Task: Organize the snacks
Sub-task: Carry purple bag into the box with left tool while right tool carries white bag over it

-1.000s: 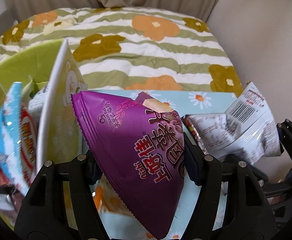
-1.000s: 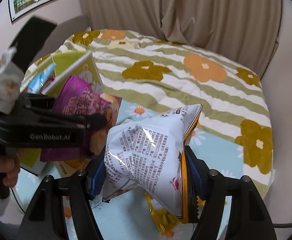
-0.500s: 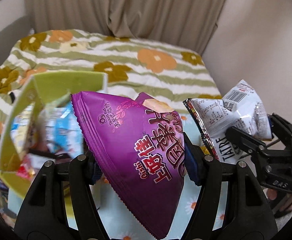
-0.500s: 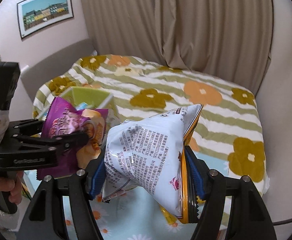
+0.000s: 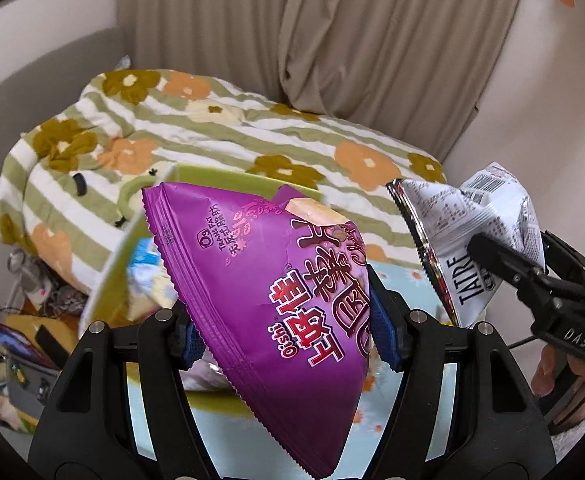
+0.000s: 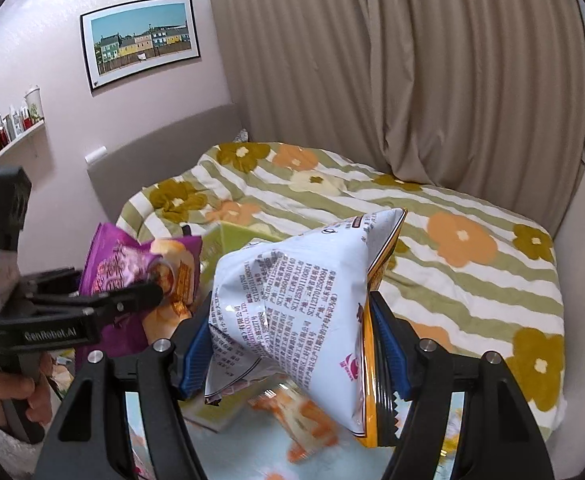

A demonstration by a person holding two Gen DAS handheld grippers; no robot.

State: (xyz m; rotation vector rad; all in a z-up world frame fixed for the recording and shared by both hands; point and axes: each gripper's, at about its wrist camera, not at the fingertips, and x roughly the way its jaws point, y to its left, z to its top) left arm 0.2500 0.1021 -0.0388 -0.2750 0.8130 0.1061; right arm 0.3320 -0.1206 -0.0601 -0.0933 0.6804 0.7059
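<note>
We held both bags above the green box [image 5: 104, 280]: left gripper [image 5: 288, 332] clamped on the purple snack bag [image 5: 276, 280], right gripper [image 6: 292, 356] on the white bag [image 6: 292, 304]. Some snacks already lay inside; an orange packet [image 6: 304, 424] remained on the tabletop beside it.

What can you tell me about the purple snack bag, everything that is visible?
The purple snack bag is a glossy, puffed foil pouch with serrated sealed edges, pink and white lettering and a pale snack picture near one corner. It looks unopened. It is tilted and held in the air, pinched by the left gripper, above a green box.
</note>
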